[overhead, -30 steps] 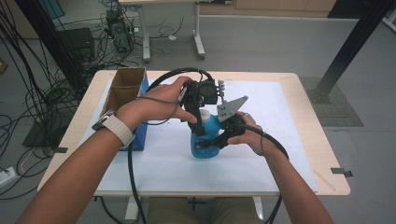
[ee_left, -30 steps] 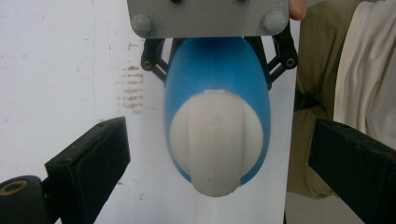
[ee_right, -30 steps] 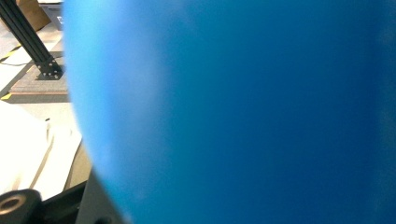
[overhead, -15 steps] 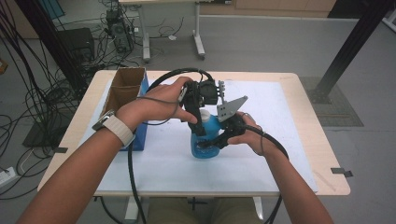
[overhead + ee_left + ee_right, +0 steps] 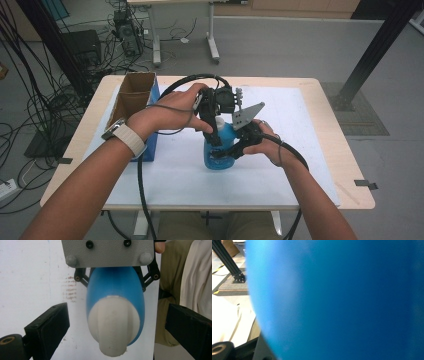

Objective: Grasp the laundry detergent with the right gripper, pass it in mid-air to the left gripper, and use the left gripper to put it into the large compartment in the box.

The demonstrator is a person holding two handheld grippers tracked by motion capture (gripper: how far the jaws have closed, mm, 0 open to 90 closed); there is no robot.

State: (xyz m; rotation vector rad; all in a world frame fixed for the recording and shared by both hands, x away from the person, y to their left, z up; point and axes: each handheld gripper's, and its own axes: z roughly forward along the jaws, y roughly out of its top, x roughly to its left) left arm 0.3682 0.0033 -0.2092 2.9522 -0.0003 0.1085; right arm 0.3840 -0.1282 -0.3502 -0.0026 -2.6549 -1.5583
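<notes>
Step in hand, likely: unscrewing white cap (image 5: 113,325) of blue bottle (image 5: 220,150).
- Table (image 5: 330,135): bottle upright, mid, on white sheet.
- Right gripper (image 5: 239,144): clenched on bottle body; hold firm.
- Left gripper (image 5: 117,322): jaws spread either side of cap, not touching; centre, close squarely, then twist.

Both forearms come in from below and meet over the middle of the surface. The left hand (image 5: 172,107), a watch on its wrist, holds the left gripper (image 5: 216,127) pointing downward, its jaws spread wide apart with nothing touching the pads. The right hand (image 5: 267,145) holds the right gripper (image 5: 227,150) low and level, its jaws clamped.
</notes>
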